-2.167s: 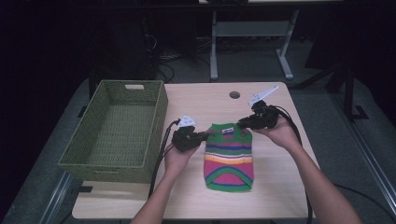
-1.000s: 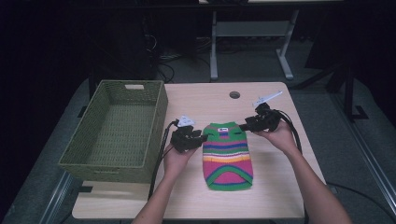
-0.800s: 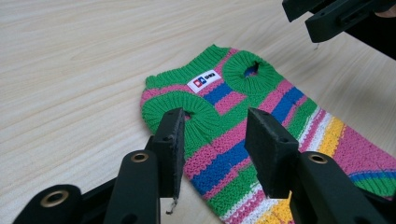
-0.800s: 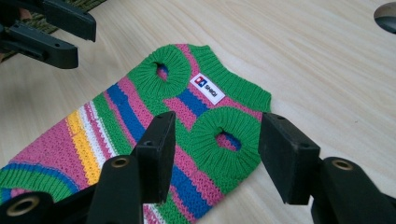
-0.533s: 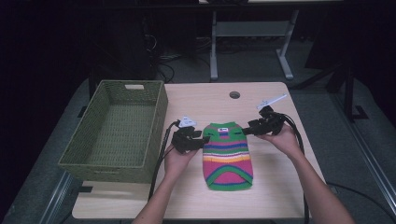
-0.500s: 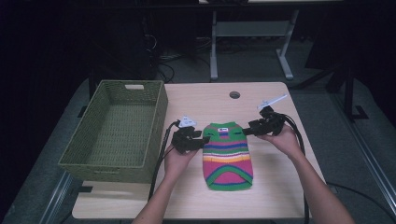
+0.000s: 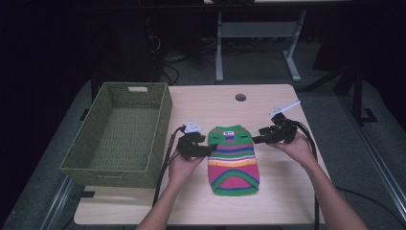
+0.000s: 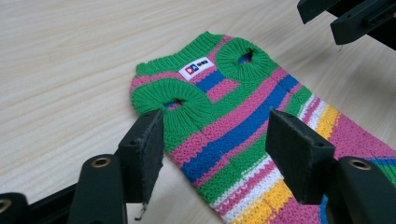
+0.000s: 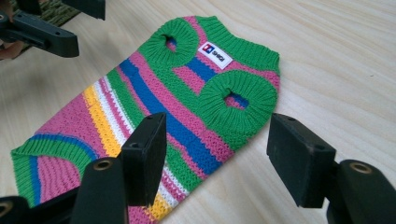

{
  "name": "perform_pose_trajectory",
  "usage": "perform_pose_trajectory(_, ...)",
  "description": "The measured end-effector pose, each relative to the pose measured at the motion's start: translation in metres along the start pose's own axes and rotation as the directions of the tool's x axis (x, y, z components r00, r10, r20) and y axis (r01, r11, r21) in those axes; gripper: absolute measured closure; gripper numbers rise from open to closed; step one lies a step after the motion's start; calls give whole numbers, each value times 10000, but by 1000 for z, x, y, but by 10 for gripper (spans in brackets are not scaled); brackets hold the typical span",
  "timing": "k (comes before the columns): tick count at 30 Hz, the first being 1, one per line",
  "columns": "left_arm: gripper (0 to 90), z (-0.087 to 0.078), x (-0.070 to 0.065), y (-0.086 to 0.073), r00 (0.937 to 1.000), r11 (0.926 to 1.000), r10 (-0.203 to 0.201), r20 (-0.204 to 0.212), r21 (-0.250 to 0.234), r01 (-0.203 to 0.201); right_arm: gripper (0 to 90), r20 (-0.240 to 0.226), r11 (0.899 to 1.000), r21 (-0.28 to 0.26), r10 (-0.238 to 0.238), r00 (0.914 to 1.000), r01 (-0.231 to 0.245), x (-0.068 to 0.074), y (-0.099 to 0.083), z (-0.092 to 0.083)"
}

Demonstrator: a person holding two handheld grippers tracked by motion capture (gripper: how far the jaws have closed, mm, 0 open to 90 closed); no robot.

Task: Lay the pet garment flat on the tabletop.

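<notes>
Table (image 7: 287,191): both hands low flanking sweater (image 7: 233,160), jaws just opened, nothing held

Dim room: grey carpeted floor (image 7: 268,67), a grey metal-legged table frame (image 7: 253,33) at twelve o'clock behind the light wooden counter (image 7: 210,103).

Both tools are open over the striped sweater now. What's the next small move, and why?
Probably draw both tools back a little from the sweater. It lies flat on the table, armholes up, and the left tool and right tool have just been opening, with knit between their jaws but no pad pressing on it. The basket sits at its left, so a fresh grip may follow.
</notes>
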State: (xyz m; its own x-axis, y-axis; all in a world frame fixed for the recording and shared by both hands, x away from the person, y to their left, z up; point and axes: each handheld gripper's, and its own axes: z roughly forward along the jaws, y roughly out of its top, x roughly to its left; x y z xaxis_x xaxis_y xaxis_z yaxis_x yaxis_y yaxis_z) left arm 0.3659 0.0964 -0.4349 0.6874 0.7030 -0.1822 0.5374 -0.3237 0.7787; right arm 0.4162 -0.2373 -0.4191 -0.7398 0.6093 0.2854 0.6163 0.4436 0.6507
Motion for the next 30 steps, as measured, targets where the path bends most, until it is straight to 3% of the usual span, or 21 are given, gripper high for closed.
perform_pose_trajectory(6,278,-3,-3,-2,10000,9999,-54,-5,110,54,352,-8,10000,25,-49,10000,49,1,-7,-3)
perform_pose_trajectory(11,253,-7,-8,-2,9996,9994,284,-40,202,-284,341,11,9997,-94,-226,9997,226,4,-13,-11)
perform_pose_trajectory(19,244,-16,-12,-8,9996,9996,274,110,37,-275,325,-55,9996,-252,-97,9999,95,1,-30,-22)
perform_pose_trajectory(30,241,-24,-12,-18,9992,9989,349,208,295,-355,314,-55,9996,-265,-76,10000,74,3,-52,-32)
